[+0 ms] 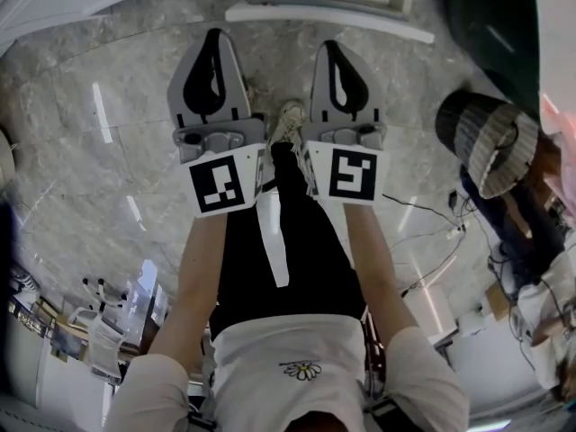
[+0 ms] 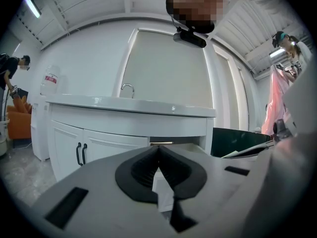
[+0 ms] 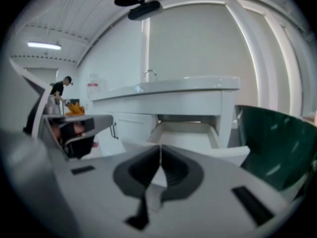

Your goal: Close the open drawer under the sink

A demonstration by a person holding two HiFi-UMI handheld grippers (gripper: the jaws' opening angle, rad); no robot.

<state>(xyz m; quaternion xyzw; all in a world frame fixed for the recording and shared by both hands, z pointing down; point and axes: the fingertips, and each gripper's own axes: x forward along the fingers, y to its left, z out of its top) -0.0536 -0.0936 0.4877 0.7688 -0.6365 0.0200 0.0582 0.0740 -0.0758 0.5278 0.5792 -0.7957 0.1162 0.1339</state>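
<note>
The white vanity [image 2: 133, 114] carries a sink with a chrome faucet [image 2: 128, 88]. Its drawer [image 3: 184, 134] under the countertop stands pulled out, and nothing shows inside it. In the head view the drawer's white front [image 1: 328, 16] lies just beyond both gripper tips, apart from them. My left gripper [image 1: 214, 36] is shut and holds nothing; in its own view the left gripper [image 2: 158, 150] points at the drawer gap. To its right, my right gripper [image 1: 329, 47] is also shut and holds nothing, and the right gripper [image 3: 160, 148] faces the open drawer.
Left of the drawer are two cabinet doors with black handles [image 2: 80, 153]. A dark green container [image 3: 272, 138] stands right of the vanity. A person in a striped hat [image 1: 490, 142] is at the right, with cables [image 1: 432, 232] on the marble floor. Another person [image 2: 11, 73] stands far left.
</note>
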